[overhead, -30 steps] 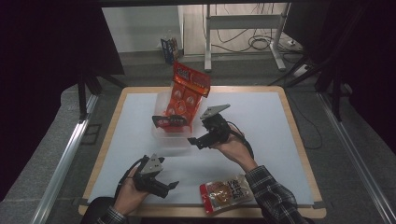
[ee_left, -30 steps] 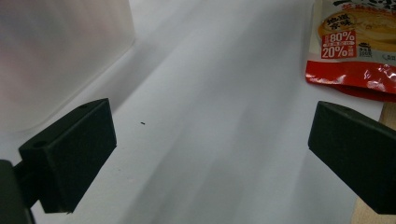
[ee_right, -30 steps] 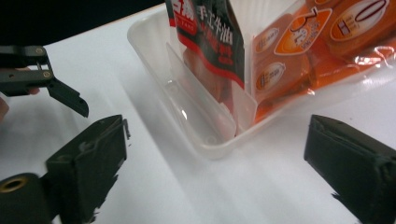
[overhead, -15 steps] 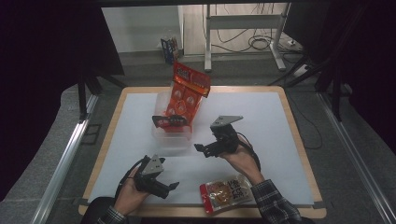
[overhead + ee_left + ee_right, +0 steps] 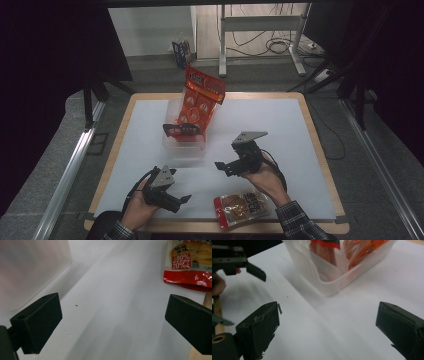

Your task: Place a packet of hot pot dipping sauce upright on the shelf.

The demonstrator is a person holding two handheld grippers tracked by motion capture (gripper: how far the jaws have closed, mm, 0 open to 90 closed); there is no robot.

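Fingers of both grippers spread wide, empty: left gripper [image 5: 186,199], right gripper [image 5: 218,165]. Bin [image 5: 183,144] holds packets; one packet [image 5: 243,207] lies loose. Likely next: grab it, bin it.

My high camera looks forward and down over the whole counter [image 5: 280,120] from my side. The left claw's [image 5: 184,200] camera sits low and close to the white surface, facing the snack packet [image 5: 190,262] ahead to its right. The right claw's [image 5: 222,167] camera, equally low, faces the clear tub [image 5: 337,272] just ahead. All three share the white surface; the high view shares the tub and packet.
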